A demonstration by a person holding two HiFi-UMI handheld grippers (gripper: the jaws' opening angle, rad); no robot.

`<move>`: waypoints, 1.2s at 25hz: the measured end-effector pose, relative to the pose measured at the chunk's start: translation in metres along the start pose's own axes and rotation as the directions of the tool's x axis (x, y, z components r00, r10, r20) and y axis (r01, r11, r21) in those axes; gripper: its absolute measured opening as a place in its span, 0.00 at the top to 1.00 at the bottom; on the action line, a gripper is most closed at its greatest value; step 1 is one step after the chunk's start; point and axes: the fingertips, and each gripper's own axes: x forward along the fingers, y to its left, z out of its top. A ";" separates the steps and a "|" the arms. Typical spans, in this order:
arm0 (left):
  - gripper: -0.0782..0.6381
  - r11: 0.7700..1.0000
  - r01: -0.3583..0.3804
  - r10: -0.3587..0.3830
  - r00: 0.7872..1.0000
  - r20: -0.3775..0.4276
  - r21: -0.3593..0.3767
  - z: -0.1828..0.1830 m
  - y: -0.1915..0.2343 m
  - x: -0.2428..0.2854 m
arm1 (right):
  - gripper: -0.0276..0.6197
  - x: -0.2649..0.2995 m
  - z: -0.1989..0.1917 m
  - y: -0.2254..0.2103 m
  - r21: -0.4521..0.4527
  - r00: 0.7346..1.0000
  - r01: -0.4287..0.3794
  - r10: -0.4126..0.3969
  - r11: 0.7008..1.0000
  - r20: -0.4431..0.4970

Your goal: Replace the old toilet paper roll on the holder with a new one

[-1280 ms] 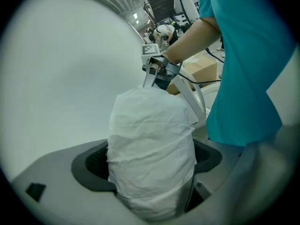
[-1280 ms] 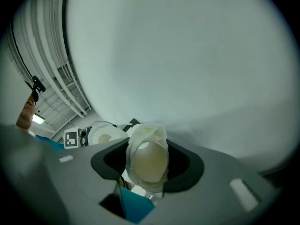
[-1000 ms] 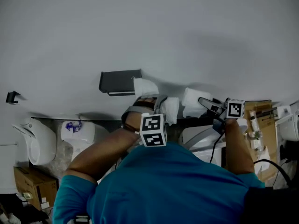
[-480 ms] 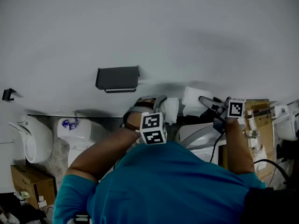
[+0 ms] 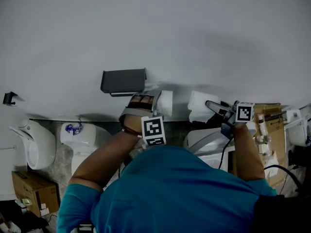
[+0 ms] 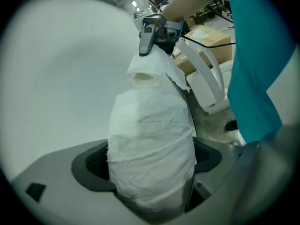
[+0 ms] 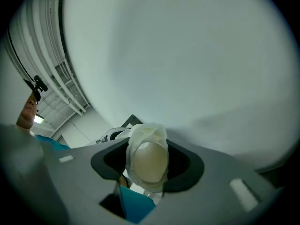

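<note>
Alignment was judged critical: with the new roll (image 6: 150, 139) pinched in the left gripper (image 6: 151, 172) just beside the holder (image 5: 124, 81), and the old roll (image 7: 146, 153) clamped aside in the right gripper (image 7: 148, 165), it was to be squared to the holder before seating.

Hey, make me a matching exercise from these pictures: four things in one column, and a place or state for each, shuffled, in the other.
Things
1. holder
2. left gripper
3. right gripper
4. cardboard box

Places or states
A. on the floor, bottom left of the head view
B. shut on a white roll just below the holder's right end
C. dark grey, fixed to the wall
D. shut on a second roll, farther right

Pairs: 1-C, 2-B, 3-D, 4-A
</note>
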 end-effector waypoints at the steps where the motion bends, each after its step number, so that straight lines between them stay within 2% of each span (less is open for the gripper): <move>1: 0.22 1.000 -0.014 0.014 1.000 -0.009 0.010 -0.001 0.000 0.000 | 0.65 0.000 0.000 -0.001 0.003 1.000 0.003 -0.003 1.000 0.000; 8: 0.22 0.997 -0.069 0.071 0.997 -0.033 0.039 -0.006 0.006 0.002 | 0.65 0.003 -0.001 0.003 -0.010 1.000 -0.012 0.011 1.000 -0.011; 11: 0.22 0.996 -0.078 0.079 0.997 -0.016 0.047 0.003 0.006 -0.001 | 0.65 0.002 -0.003 0.000 0.003 1.000 -0.004 0.004 1.000 -0.012; 15: 0.22 0.982 -0.147 0.153 0.987 -0.048 0.122 0.003 0.017 0.005 | 0.65 0.001 -0.004 -0.001 0.002 1.000 -0.001 0.001 1.000 -0.016; 17: 0.22 0.979 -0.150 0.161 0.984 -0.072 0.135 -0.001 0.022 0.008 | 0.65 0.000 -0.005 -0.003 0.007 1.000 0.007 -0.007 1.000 -0.017; 28: 0.22 0.969 -0.205 0.220 0.970 -0.100 0.141 -0.008 0.028 0.020 | 0.65 0.003 -0.009 0.001 0.022 1.000 -0.002 0.003 1.000 -0.022; 30: 0.22 0.973 -0.201 0.211 0.974 -0.084 0.112 -0.004 0.028 0.021 | 0.65 0.005 -0.009 0.000 0.025 1.000 -0.008 0.008 1.000 -0.023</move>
